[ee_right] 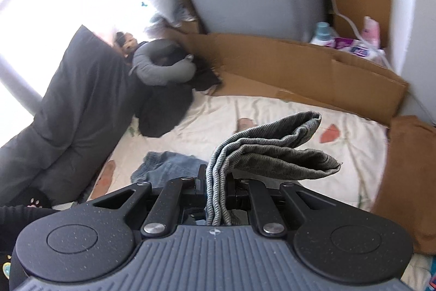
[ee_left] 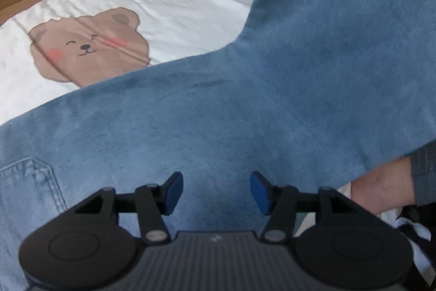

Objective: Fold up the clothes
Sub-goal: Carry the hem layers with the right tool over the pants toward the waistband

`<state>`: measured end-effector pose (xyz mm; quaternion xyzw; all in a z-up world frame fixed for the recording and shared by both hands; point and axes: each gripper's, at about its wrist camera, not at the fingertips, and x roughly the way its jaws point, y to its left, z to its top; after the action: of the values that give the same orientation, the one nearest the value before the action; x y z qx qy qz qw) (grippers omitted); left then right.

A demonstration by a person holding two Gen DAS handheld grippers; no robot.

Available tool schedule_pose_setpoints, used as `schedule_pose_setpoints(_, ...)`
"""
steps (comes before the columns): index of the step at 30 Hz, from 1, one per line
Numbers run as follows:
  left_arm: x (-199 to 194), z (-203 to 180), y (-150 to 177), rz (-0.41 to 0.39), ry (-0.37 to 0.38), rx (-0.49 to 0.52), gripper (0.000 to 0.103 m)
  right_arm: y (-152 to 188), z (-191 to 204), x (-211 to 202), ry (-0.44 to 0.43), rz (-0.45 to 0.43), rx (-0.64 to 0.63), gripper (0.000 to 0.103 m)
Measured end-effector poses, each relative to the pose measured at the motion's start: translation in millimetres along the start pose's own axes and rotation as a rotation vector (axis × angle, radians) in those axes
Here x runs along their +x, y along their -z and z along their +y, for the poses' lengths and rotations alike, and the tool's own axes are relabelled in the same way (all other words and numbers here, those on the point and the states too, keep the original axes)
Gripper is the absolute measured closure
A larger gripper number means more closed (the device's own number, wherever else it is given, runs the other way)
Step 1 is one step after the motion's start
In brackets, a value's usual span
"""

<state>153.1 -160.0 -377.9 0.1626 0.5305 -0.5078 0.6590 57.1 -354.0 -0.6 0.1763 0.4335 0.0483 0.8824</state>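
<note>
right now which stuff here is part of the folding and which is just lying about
Part of the job:
- blue jeans, under the open left gripper
- grey denim fold, pinched in the right gripper

Lying about:
- bear-print sheet
- cardboard
- grey neck pillow
- dark pillows
- bottles

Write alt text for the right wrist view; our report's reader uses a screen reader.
The right gripper is shut on a bunched fold of grey-blue denim, held above a white printed bedsheet. Cardboard edges the bed.
</note>
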Motion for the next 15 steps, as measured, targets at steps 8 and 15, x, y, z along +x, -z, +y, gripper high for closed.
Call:
schedule_pose_setpoints(8,-29.8,24.2,28.4,-0.066,-0.038,-0.103,0.035,-10.7,40.2,37.0,-0.026,0.048,-0.035,0.094)
schedule_pose_setpoints(15,-63.0,57.4,56.4,-0.124,-0.113,-0.244,0.035,-13.4,66.4,70.8,-0.052,0.108,-0.076,0.094)
